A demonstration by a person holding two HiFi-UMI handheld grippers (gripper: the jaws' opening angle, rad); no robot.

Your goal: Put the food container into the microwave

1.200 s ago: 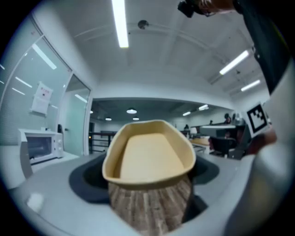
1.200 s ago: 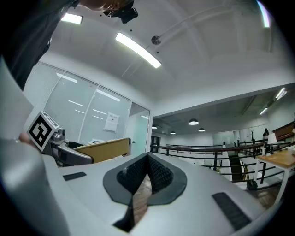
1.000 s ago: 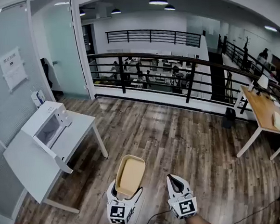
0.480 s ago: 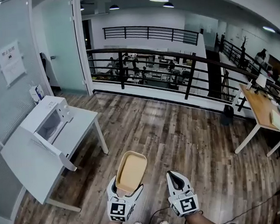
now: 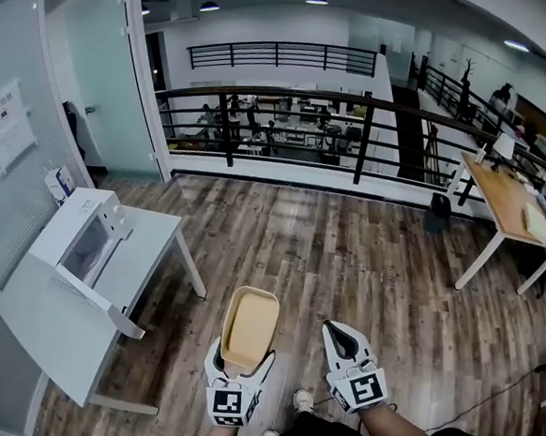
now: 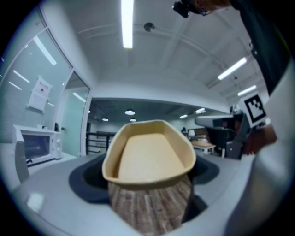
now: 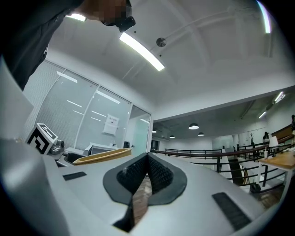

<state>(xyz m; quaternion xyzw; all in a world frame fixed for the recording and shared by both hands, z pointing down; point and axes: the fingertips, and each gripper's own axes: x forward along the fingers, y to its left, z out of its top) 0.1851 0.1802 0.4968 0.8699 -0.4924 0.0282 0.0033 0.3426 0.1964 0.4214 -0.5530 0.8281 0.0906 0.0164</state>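
At the far left, the microwave (image 5: 80, 239) stands on a white worktop (image 5: 149, 255), against the glass wall. Its door looks shut, so I judge this the first trouble: if the container arrives before the door is opened, it may knock against the front. The near corner of the worktop also points toward the open floor and could be hit when coming close.

The food container (image 5: 250, 327), tan and with nothing in it that I can see, is well apart from the microwave, above the wooden floor (image 5: 351, 253). The left gripper (image 5: 239, 364) pinches it: the jaws grip only its near end, and the rest reaches forward without support. With such a hold it can tip down or slide out, I think, mostly if the gripper is shaken on the way or the far rim touches the door frame.

Just beside it, the right gripper (image 5: 337, 337) carries nothing, and its jaws are pressed together. It is free for the door, but the jaws would have to spread first.

Nothing lies on the floor between the container and the worktop. Further right, a black railing (image 5: 370, 134) crosses the room, a wooden desk (image 5: 512, 208) stands at the edge, and a dark cable (image 5: 504, 401) lies on the floor, away from the path.
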